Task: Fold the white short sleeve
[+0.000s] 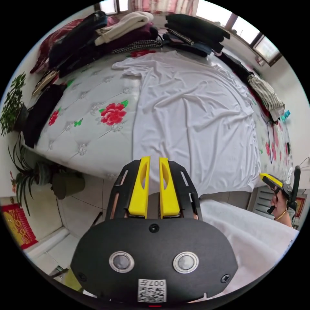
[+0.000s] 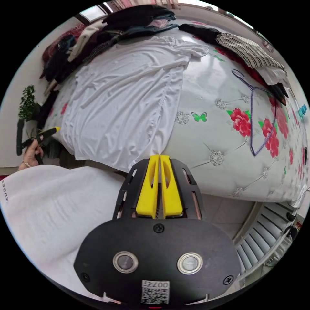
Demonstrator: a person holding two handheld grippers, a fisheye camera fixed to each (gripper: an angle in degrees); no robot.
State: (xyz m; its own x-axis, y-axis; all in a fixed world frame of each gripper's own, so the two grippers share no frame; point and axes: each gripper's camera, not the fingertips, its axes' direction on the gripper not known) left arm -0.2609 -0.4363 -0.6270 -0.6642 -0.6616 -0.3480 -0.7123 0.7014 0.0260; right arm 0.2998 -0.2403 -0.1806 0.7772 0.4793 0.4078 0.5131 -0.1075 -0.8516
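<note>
The white short-sleeve shirt [image 1: 193, 122] [image 2: 122, 97] lies spread flat on the flowered bed, collar at the far end and hem at the near edge. My left gripper [image 1: 154, 159] hovers at the hem's left corner with its yellow jaws a little apart and nothing clearly pressed between them. From the right gripper view it [image 2: 48, 133] is in a hand just beside that corner. My right gripper [image 2: 159, 157] has its jaws closed on the hem's right corner, where the cloth draws to a point. In the left gripper view it [image 1: 271, 180] sits at that corner.
Dark and light clothes are piled along the bed's far side [image 1: 97, 35] [image 1: 193, 32]. A striped garment [image 2: 248, 48] and a purple wire hanger [image 2: 251, 122] lie right of the shirt. Potted plants [image 1: 29, 174] stand on the floor at left. A radiator [image 2: 268, 232] is at lower right.
</note>
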